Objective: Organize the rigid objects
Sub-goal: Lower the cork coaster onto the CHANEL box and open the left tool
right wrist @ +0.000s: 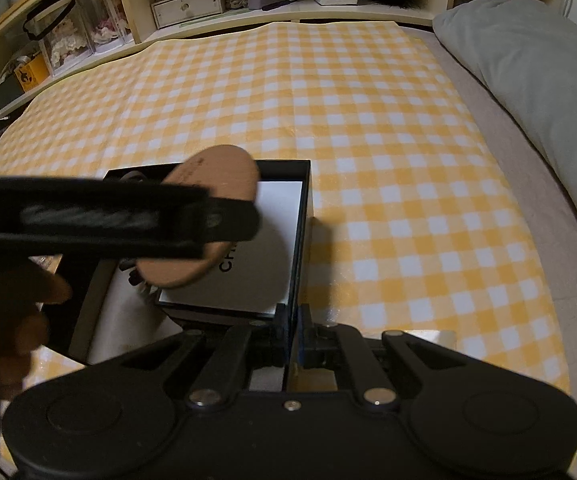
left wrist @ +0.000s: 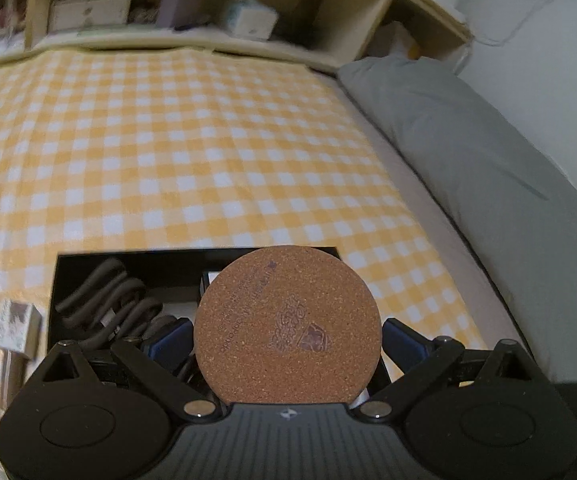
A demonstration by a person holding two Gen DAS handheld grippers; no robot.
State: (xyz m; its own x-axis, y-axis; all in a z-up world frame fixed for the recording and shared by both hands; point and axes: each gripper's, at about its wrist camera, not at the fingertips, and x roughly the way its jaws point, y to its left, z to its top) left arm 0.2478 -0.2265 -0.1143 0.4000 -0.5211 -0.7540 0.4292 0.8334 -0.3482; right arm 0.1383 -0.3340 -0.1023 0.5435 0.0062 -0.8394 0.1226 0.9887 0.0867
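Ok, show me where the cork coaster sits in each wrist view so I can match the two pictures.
Left wrist: the cork coaster fills bottom centre, held in the left claw above the black box.
Right wrist: the coaster is left of centre, tilted over the box, partly behind the left claw's dark body.
Shared landmark: the yellow checked cloth under the box.

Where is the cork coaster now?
The coaster is held in the left gripper, over the black box on the checked cloth.
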